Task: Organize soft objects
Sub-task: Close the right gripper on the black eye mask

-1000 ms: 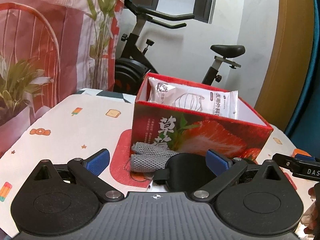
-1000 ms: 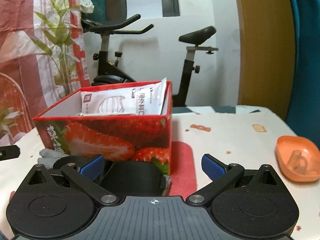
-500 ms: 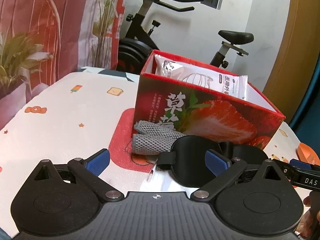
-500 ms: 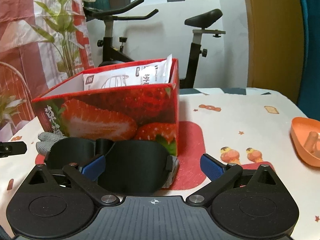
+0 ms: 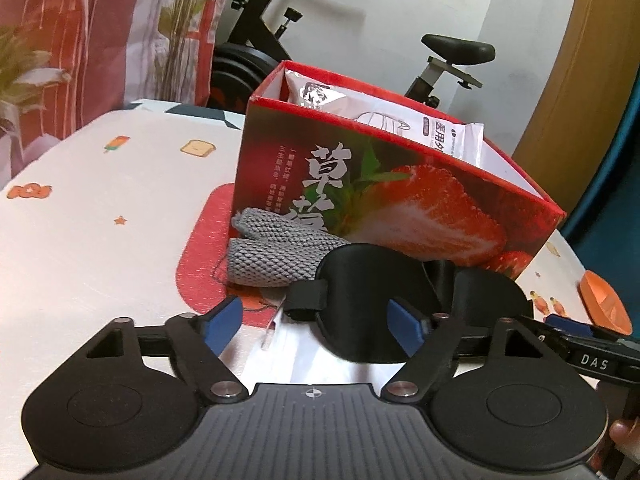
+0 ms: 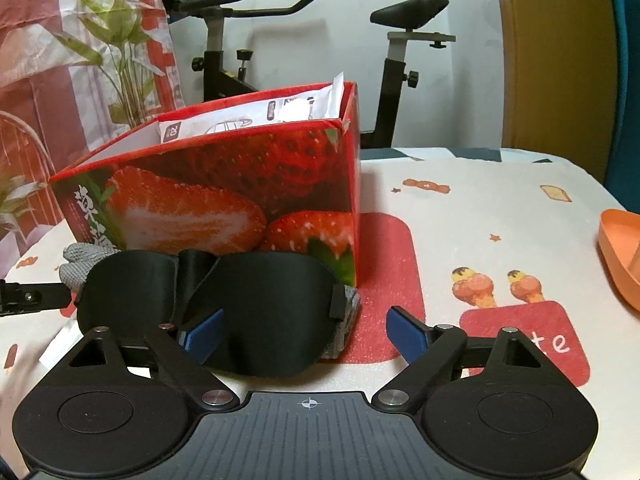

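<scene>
A black sleep mask (image 5: 372, 284) lies on the table in front of a red strawberry box (image 5: 400, 188), partly over a grey knitted cloth (image 5: 276, 252). My left gripper (image 5: 316, 326) is open, its right finger over the mask's left cup. In the right wrist view my right gripper (image 6: 306, 330) is open, its left finger over the mask (image 6: 264, 304), close to the box (image 6: 224, 196). White packets (image 5: 384, 120) stand in the box. The grey cloth (image 6: 82, 258) peeks out left of the mask.
An orange dish (image 6: 622, 252) sits at the table's right edge. A white plastic sheet (image 5: 304, 352) lies under the mask. An exercise bike (image 6: 304, 52) and plants (image 6: 116, 52) stand behind the table.
Both grippers have moved forward and down toward the sleep mask, which now looms larger between the fingers. Both stay open.
</scene>
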### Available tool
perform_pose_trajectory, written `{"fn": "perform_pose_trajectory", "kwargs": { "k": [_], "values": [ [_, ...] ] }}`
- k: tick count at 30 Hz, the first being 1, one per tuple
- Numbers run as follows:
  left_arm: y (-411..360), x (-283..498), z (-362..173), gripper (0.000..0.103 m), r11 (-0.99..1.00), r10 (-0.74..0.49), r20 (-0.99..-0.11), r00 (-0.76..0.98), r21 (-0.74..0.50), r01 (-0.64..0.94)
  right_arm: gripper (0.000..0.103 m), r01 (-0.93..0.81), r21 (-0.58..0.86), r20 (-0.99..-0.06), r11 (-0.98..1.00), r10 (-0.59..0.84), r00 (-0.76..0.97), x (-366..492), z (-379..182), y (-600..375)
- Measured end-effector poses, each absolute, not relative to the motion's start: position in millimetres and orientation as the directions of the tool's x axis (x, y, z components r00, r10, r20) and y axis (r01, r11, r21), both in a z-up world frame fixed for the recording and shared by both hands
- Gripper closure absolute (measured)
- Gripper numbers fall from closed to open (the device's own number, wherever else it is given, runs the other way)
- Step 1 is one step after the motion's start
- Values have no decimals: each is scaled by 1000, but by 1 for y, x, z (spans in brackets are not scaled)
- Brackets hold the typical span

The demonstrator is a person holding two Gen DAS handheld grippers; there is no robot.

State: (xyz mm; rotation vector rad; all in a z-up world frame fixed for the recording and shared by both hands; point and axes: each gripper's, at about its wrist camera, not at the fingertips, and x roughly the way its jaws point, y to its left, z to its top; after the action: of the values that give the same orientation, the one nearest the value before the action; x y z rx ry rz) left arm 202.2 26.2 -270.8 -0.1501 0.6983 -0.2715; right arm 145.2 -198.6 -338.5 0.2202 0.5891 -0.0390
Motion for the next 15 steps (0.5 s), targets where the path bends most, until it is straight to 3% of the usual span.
{"fn": "perform_pose_trajectory", "kwargs": {
  "k": [15],
  "values": [
    [13,236,-291,26,933,-355,-651,671,-285,218,21,90,246,-577,965,71,813,171,-347,-207]
  ]
}}
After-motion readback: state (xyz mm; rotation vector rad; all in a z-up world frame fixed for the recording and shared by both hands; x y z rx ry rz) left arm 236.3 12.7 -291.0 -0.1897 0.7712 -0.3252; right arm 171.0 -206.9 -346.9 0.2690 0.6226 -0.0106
